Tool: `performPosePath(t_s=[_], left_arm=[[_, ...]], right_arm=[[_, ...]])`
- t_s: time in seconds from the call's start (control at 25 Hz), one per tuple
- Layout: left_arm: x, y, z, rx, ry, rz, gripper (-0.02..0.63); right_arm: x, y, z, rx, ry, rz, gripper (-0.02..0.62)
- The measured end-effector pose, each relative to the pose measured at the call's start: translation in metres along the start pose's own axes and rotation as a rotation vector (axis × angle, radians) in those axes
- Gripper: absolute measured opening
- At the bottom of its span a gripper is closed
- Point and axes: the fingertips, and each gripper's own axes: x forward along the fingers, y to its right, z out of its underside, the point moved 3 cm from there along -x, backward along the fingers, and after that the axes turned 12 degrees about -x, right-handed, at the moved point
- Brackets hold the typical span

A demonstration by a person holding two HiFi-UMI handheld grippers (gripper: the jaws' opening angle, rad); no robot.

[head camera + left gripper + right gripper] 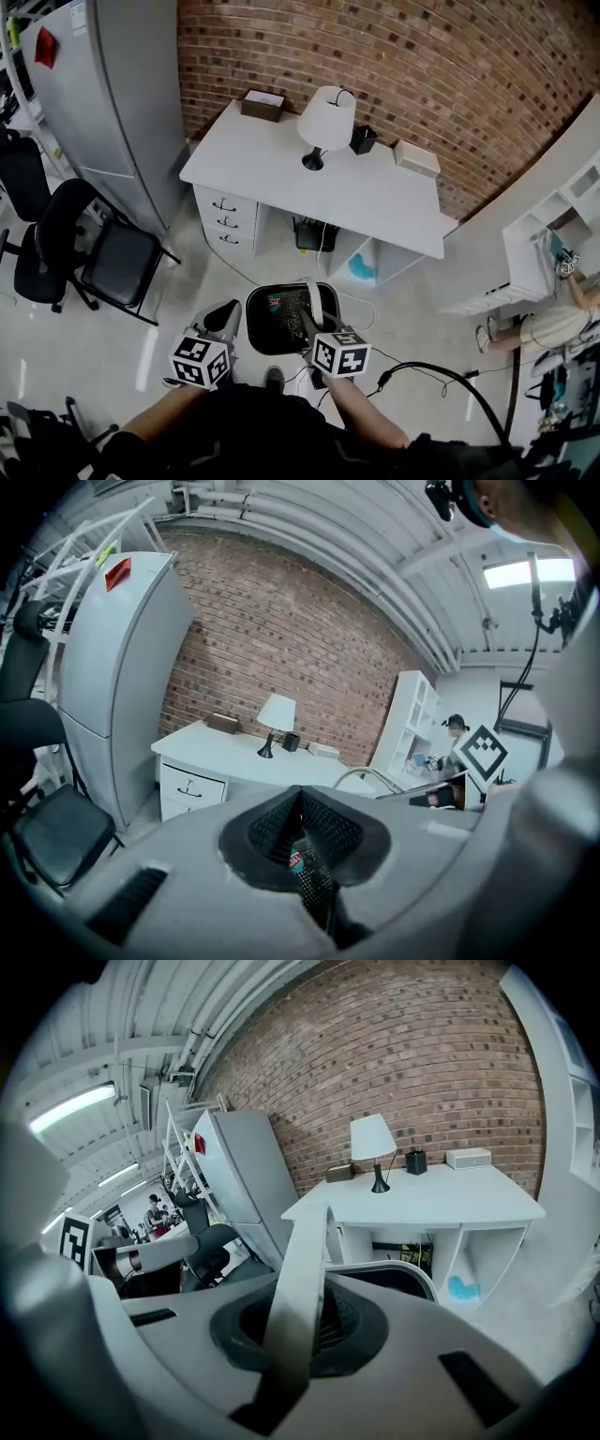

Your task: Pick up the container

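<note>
Before desk [281, 159], container [281, 330] apparently off floor [412, 319]; left tool [240, 319] clamps mesh wall, right tool [307, 324] clamps white rim.

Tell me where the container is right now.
The container is low at centre of the head view, held between the left gripper and the right gripper, above the floor just in front of the white desk.

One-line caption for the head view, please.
Left gripper and right gripper clamp opposite sides of the container in front of a desk.
</note>
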Motion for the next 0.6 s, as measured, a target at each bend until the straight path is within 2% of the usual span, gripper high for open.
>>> performPosePath(t_s=[0.6], left_arm=[[-0.008,0.001,-0.035,0.025,0.036,0.021,0.012]], right_arm=[[-0.022,0.001,-0.033,0.002,0.069,0.021,0.023]])
